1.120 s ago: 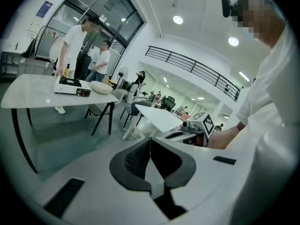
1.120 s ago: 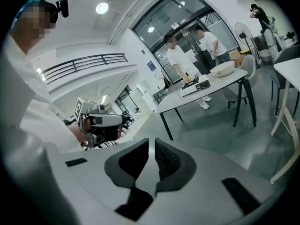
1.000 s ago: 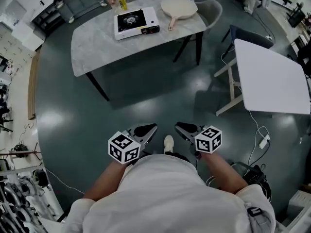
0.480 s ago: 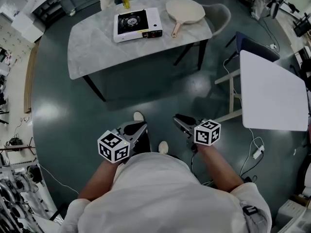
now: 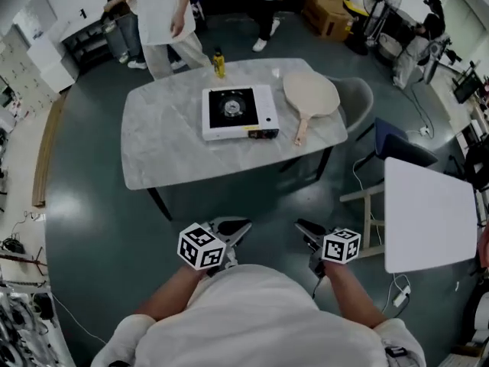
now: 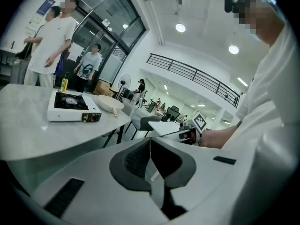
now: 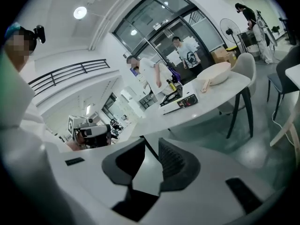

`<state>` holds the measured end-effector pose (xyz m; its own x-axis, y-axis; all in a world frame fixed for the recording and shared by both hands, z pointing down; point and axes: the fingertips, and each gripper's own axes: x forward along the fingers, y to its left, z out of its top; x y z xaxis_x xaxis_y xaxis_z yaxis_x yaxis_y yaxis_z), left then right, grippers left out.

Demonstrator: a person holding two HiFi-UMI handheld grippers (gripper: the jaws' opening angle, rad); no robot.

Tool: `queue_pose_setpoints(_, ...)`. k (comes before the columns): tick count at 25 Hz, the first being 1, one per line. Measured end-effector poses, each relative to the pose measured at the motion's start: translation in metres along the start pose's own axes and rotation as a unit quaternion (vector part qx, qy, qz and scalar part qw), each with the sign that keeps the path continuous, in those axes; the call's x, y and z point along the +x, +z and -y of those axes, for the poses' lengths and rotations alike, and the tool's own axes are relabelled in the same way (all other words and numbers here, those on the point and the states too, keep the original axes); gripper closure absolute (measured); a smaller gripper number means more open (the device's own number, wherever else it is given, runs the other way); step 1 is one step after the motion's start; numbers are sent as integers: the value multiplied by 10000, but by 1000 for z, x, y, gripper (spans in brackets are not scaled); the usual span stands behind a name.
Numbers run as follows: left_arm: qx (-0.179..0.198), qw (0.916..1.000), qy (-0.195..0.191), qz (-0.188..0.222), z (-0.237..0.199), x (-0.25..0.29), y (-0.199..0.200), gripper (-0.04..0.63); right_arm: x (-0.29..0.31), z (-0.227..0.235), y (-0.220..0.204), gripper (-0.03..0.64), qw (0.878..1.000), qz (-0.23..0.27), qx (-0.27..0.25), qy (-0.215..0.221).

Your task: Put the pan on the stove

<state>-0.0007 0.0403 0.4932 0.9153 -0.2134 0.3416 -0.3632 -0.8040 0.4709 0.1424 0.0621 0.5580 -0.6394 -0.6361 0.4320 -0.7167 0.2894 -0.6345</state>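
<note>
A pale beige pan [image 5: 311, 96] with a wooden handle lies on the grey table [image 5: 164, 147], just right of the white portable stove [image 5: 237, 113]. The stove's burner is bare. Both grippers hang in front of my body, well short of the table's near edge. My left gripper [image 5: 237, 226] is shut with nothing in it; its pads meet in the left gripper view [image 6: 150, 143]. My right gripper [image 5: 303, 226] is opening, with a small gap and nothing between its jaws [image 7: 151, 150]. The right gripper view shows the pan [image 7: 214, 73] and the stove [image 7: 180, 101] far off.
A yellow bottle [image 5: 219, 63] stands at the table's far edge. Two people [image 5: 164, 14] stand beyond it. A grey chair [image 5: 357, 99] sits by the pan's side. A white table [image 5: 429, 216] and a dark chair [image 5: 393, 140] are at my right.
The grey table has come nearer and lower in the head view, and the people behind it have come into sight. Both grippers stay low in front of my body.
</note>
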Motion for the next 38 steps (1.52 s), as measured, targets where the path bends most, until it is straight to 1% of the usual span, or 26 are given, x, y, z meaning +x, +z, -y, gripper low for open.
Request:
queue_pose_setpoints(2,59,9999,-62,-66,-21,-3,12,575,16,5,19,518,9999,16,148,-60)
queue_pose_setpoints(4,97,9999,-84,-93,-43,-11,26,575,37,6,45,518,9998,81,191,-39)
queue_pose_setpoints(7,201,9997,38,-126,-80,-17,44,575,70,18,80,516,9997,200,100,42)
queue_pose_setpoints(10,103,9998,175,-36,-104,-16,61,575,88,45,107,511,9997,197,140,17)
queue_pose_setpoints(13,18,9995,325,54,-123,-8,84,575,100,80,143,492,9990,182,393,-45)
queue_pose_setpoints(17,-118,9987,499,59,-138,16,112,575,111,139,189,457,9939,304,1052,-95)
queue_pose_setpoints(19,-145,9983,547,132,-144,32,130,575,119,174,212,416,9896,379,1386,-72)
queue_pose_setpoints(22,-210,9972,673,234,-152,55,150,575,131,221,239,383,9802,489,1916,66)
queue_pose_setpoints(26,-330,9950,898,291,-166,79,167,575,157,275,273,333,9607,718,2646,434)
queue_pose_setpoints(30,-369,9918,1181,315,-174,93,177,575,196,310,294,302,9413,677,3210,802)
queue_pose_setpoints(32,-446,9892,1342,398,-177,95,181,575,215,317,300,291,9360,559,3336,973)
queue_pose_setpoints(34,-513,9862,1504,469,-181,94,183,575,231,321,304,279,9347,427,3346,1119)
queue_pose_setpoints(38,-684,9794,1832,501,-188,84,181,575,257,329,300,291,9304,165,3433,1272)
